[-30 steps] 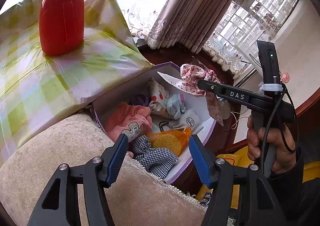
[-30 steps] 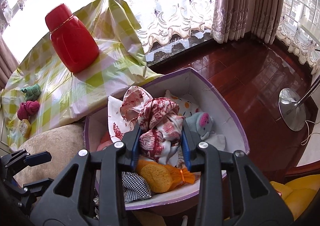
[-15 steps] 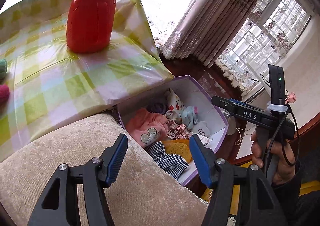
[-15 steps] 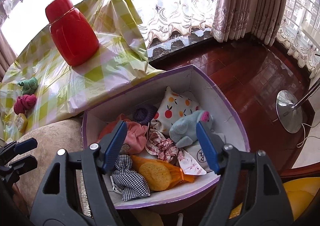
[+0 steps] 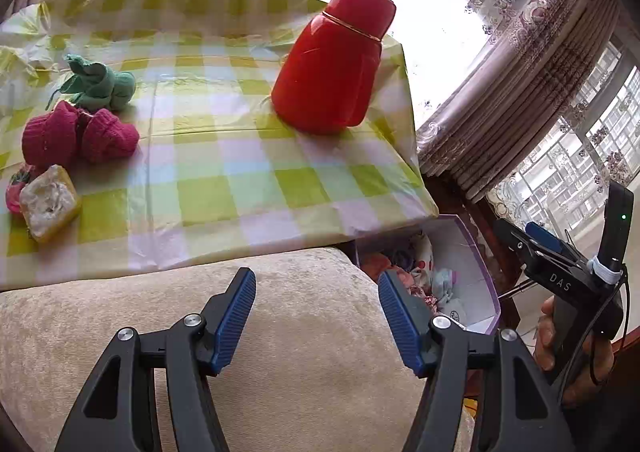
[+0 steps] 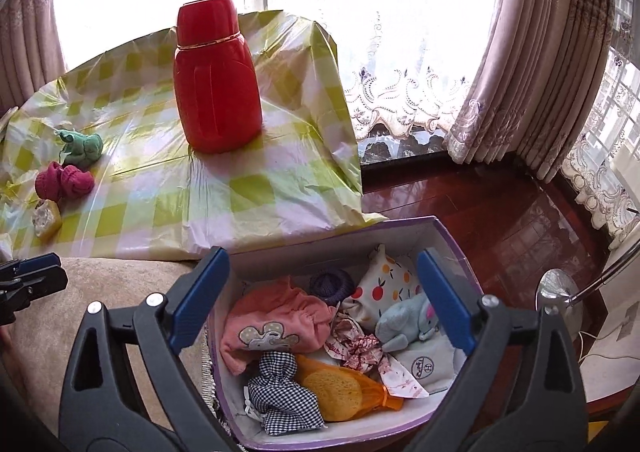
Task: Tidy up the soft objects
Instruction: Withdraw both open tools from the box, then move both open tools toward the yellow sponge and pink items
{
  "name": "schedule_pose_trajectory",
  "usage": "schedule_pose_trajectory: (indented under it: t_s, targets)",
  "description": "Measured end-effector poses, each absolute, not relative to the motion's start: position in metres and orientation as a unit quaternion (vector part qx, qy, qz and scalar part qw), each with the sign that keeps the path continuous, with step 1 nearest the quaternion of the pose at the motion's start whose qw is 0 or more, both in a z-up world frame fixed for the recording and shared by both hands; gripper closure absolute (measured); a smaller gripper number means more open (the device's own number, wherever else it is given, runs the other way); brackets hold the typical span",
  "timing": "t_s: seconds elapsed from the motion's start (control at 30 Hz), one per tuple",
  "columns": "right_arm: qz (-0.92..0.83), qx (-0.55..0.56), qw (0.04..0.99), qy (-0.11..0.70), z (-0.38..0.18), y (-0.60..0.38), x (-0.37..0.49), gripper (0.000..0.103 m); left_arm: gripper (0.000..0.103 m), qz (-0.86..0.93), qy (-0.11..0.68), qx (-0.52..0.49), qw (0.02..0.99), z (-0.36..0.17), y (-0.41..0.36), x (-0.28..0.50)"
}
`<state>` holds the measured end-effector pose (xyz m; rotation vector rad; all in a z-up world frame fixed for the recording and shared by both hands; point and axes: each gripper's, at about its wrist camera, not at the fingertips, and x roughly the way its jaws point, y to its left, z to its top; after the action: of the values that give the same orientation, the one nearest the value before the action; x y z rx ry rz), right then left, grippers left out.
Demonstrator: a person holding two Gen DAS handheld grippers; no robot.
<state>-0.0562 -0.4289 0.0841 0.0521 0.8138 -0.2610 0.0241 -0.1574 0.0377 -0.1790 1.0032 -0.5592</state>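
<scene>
My right gripper (image 6: 322, 258) hangs over the purple-rimmed box (image 6: 452, 248), its jaws opening with nothing between them. Below it in the box lies the red-and-white cloth (image 6: 356, 344), beside a pink garment (image 6: 272, 324), a checked cloth (image 6: 284, 400), an orange-netted sponge (image 6: 340, 392) and a grey plush elephant (image 6: 408, 320). My left gripper (image 5: 318, 316) stands open and empty over the beige cushion (image 5: 160, 332). On the checked tablecloth at far left lie a green knit bundle (image 5: 100, 86), a pink knit bundle (image 5: 76, 136) and a yellow sponge (image 5: 48, 204).
A tall red flask (image 5: 332, 64) stands on the tablecloth near its right end. The box sits low between the cushion and the dark wooden floor. A floor lamp's metal base (image 6: 556, 292) is to the right, and curtains hang behind.
My right gripper opened and let go of the red-and-white cloth, which now lies in the box. My left gripper swung left, bringing the knit bundles and sponge on the table into view.
</scene>
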Motion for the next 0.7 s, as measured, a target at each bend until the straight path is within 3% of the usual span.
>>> schedule_pose_trajectory:
  t_s: [0.4, 0.7]
  targets:
    - [-0.068, -0.104, 0.923, 0.365, 0.095, -0.328, -0.020, 0.005, 0.038, -0.102, 0.451, -0.134, 0.876, 0.024, -0.039, 0.044]
    - [0.040, -0.066, 0.918, 0.388, 0.081, -0.273, 0.017, 0.005, 0.038, -0.046, 0.451, -0.176, 0.874, 0.008, 0.015, 0.053]
